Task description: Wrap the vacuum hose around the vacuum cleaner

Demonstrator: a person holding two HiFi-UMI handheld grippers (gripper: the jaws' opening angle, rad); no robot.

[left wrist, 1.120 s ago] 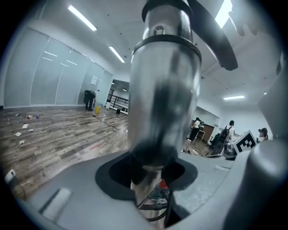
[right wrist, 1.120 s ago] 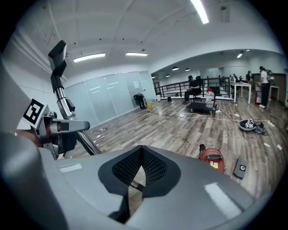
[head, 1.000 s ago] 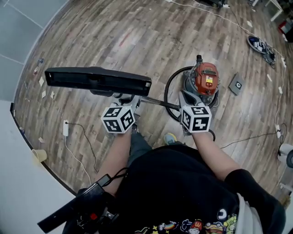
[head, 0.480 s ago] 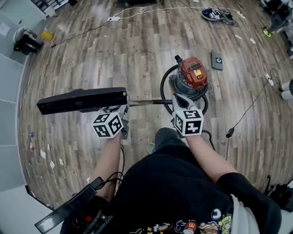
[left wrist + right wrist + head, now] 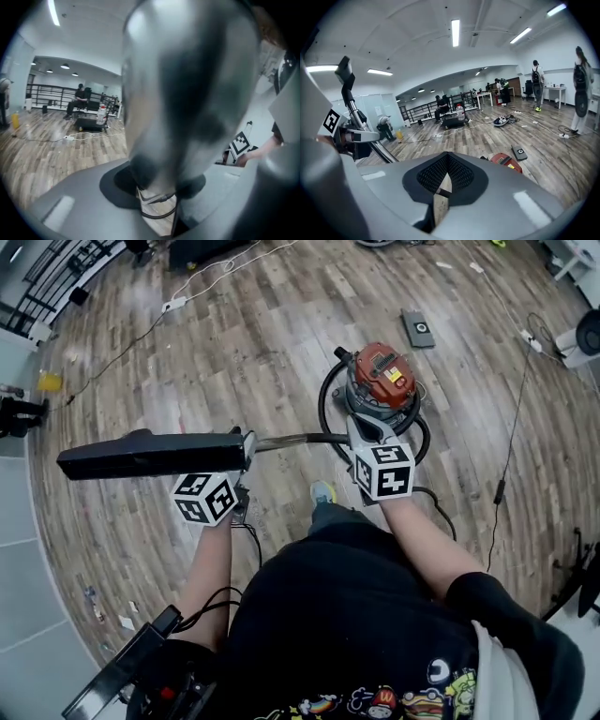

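The vacuum cleaner (image 5: 380, 376) with its red top stands on the wood floor, and the black hose (image 5: 328, 395) loops round its base. A metal wand (image 5: 295, 440) runs left from it to a long black floor head (image 5: 150, 454), held up off the floor. My left gripper (image 5: 244, 463) is shut on the wand by the floor head; the blurred tube (image 5: 187, 93) fills the left gripper view. Beside the vacuum, my right gripper (image 5: 356, 430) is at the wand's other end, its fingers (image 5: 461, 176) together. I see nothing gripped between them.
A flat dark device (image 5: 419, 329) lies beyond the vacuum. Thin cables (image 5: 506, 465) trail on the right and a power strip (image 5: 173, 304) lies far left. My shoe (image 5: 323, 491) is under the wand. People (image 5: 580, 89) and a cart (image 5: 454, 119) are further off.
My view has turned over the floor. The wand and floor head have swung from slanted to level and further left. Both grippers keep their places on it, and the vacuum has stayed put.
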